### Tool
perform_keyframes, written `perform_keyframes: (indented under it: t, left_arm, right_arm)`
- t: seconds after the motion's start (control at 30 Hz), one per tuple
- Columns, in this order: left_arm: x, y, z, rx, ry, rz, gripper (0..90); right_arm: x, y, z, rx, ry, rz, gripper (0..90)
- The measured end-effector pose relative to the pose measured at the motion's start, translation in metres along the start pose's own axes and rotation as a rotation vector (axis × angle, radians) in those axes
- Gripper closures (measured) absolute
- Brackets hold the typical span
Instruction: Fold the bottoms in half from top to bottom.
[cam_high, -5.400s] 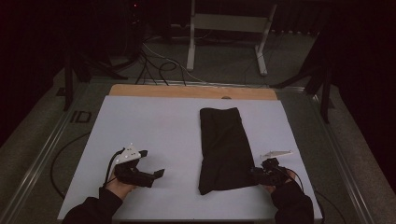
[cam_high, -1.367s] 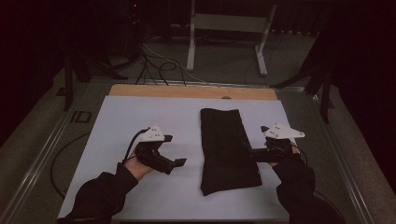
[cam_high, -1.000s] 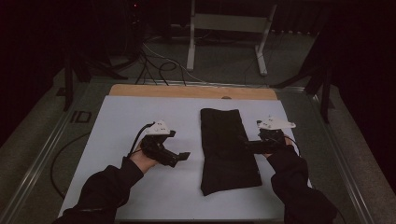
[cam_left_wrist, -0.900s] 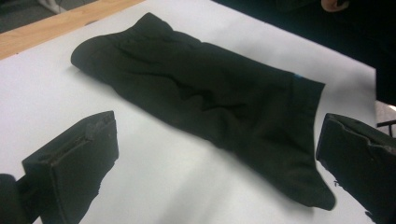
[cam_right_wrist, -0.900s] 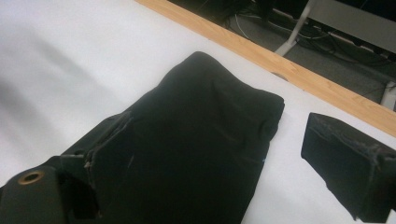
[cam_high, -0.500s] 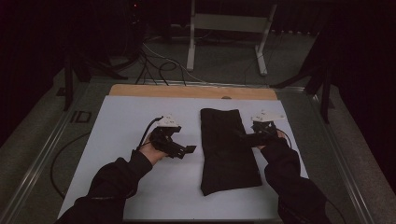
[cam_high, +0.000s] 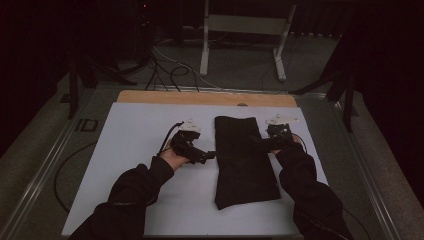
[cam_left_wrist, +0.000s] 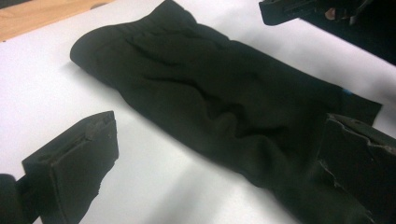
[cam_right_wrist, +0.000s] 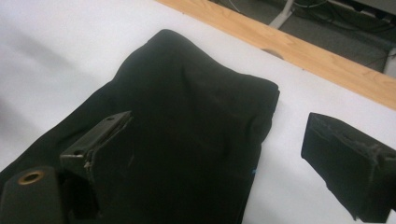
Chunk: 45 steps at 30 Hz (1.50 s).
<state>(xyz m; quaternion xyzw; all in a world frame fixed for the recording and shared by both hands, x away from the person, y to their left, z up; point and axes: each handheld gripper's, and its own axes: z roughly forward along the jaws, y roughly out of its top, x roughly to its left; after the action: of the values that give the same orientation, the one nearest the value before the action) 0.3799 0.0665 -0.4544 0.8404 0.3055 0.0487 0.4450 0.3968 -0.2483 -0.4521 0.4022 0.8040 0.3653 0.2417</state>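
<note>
A black folded cloth (cam_high: 243, 160) lies lengthwise on the white table cover (cam_high: 135, 125), right of centre. My left gripper (cam_high: 208, 155) is open just off the cloth's left edge. In the left gripper view the cloth (cam_left_wrist: 219, 102) stretches across between the wide-apart jaws of that gripper (cam_left_wrist: 219, 163), one jaw over the fabric. My right gripper (cam_high: 260, 142) is open at the cloth's right edge near its far end. In the right gripper view it (cam_right_wrist: 224, 149) straddles that edge of the cloth (cam_right_wrist: 187, 112): one jaw is over the fabric, the other over white cover.
A wooden strip (cam_high: 205, 98) runs along the table's far edge. Beyond it, on the dark floor, are a metal stand (cam_high: 245, 27) and cables (cam_high: 170, 70). A metal rail (cam_high: 370, 185) borders the table's right side.
Both hands have moved away from the person, from the cloth's near end toward its far end. The left gripper has also come right, up to the cloth's left edge.
</note>
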Motion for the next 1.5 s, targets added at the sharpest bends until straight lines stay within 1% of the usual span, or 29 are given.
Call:
perform_keyframes:
  t: [0.03, 0.1, 0.17, 0.2, 0.23, 0.37, 0.43, 0.47, 0.53, 0.6, 0.63, 0.7, 0.77, 0.87, 1.0, 1.1, 1.17, 1.23, 1.27, 1.33, 1.37, 1.43, 1.5]
  left_arm:
    - [0.001, 0.001, 0.005, 0.001, 0.003, -0.006, 0.0]
    - [0.002, 0.001, 0.007, 0.005, 0.009, -0.008, 0.0]
    - [0.005, 0.002, 0.014, 0.008, 0.023, -0.024, 0.0]
    - [0.005, 0.002, 0.014, 0.008, 0.023, -0.024, 0.0]
    - [0.007, 0.004, 0.017, 0.009, 0.028, -0.032, 0.0]
    - [0.011, 0.005, 0.022, 0.009, 0.032, -0.042, 0.0]
    - [0.015, 0.007, 0.028, 0.015, 0.048, -0.052, 0.0]
    - [0.015, 0.007, 0.028, 0.015, 0.048, -0.052, 0.0]
    - [0.017, 0.008, 0.033, 0.018, 0.061, -0.055, 0.0]
    - [0.019, 0.009, 0.037, 0.029, 0.054, -0.058, 0.0]
    - [0.02, 0.01, 0.039, 0.03, 0.059, -0.057, 0.0]
    - [0.023, 0.012, 0.042, 0.031, 0.058, -0.069, 0.0]
    - [0.026, 0.013, 0.044, 0.035, 0.067, -0.075, 0.0]
    - [0.03, 0.015, 0.048, 0.04, 0.066, -0.09, 0.0]
    - [0.034, 0.015, 0.055, 0.063, 0.072, -0.095, 0.0]
    - [0.037, 0.013, 0.062, 0.079, 0.073, -0.107, 0.0]
    - [0.039, 0.013, 0.066, 0.09, 0.067, -0.111, 0.0]
    - [0.042, 0.013, 0.07, 0.093, 0.049, -0.128, 0.0]
    - [0.044, 0.013, 0.072, 0.09, 0.054, -0.132, 0.0]
    - [0.046, 0.014, 0.075, 0.09, 0.056, -0.121, 0.0]
    - [0.046, 0.014, 0.076, 0.081, 0.062, -0.126, 0.0]
    - [0.048, 0.015, 0.08, 0.071, 0.057, -0.14, 0.0]
    - [0.049, 0.016, 0.083, 0.099, 0.061, -0.129, 0.0]
  right_arm:
    - [0.0, 0.0, 0.005, 0.009, 0.0, 0.007, 9.8]
    - [-0.002, -0.001, 0.008, 0.019, 0.002, 0.005, 9.9]
    - [-0.002, -0.001, 0.012, 0.023, 0.003, 0.01, 9.9]
    - [-0.002, -0.001, 0.012, 0.023, 0.003, 0.01, 9.9]
    - [-0.003, -0.003, 0.016, 0.028, 0.006, 0.017, 9.9]
    - [-0.005, -0.004, 0.02, 0.038, 0.003, 0.026, 9.9]
    - [-0.008, -0.005, 0.023, 0.043, -0.002, 0.031, 9.9]
    - [-0.008, -0.005, 0.023, 0.043, -0.002, 0.031, 9.9]
    - [-0.009, -0.006, 0.025, 0.044, 0.002, 0.042, 9.9]
    - [-0.011, -0.007, 0.027, 0.053, 0.0, 0.04, 9.9]
    - [-0.013, -0.007, 0.029, 0.054, -0.001, 0.042, 9.9]
    - [-0.014, -0.008, 0.031, 0.058, -0.003, 0.052, 9.9]
    - [-0.016, -0.008, 0.033, 0.068, -0.008, 0.054, 9.9]
    - [-0.019, -0.008, 0.039, 0.072, -0.011, 0.062, 9.9]
    - [-0.023, -0.008, 0.05, 0.099, -0.004, 0.074, 9.9]
    - [-0.026, -0.008, 0.056, 0.12, -0.007, 0.072, 9.9]
    - [-0.028, -0.008, 0.059, 0.122, -0.014, 0.077, 9.8]
    - [-0.029, -0.008, 0.061, 0.127, -0.009, 0.069, 9.8]
    - [-0.03, -0.008, 0.062, 0.135, -0.009, 0.068, 9.8]
    - [-0.03, -0.007, 0.065, 0.141, 0.003, 0.076, 9.8]
    - [-0.031, -0.007, 0.066, 0.144, 0.001, 0.076, 9.8]
    - [-0.032, -0.005, 0.068, 0.144, 0.007, 0.08, 9.8]
    - [-0.033, -0.003, 0.07, 0.147, 0.003, 0.085, 9.7]
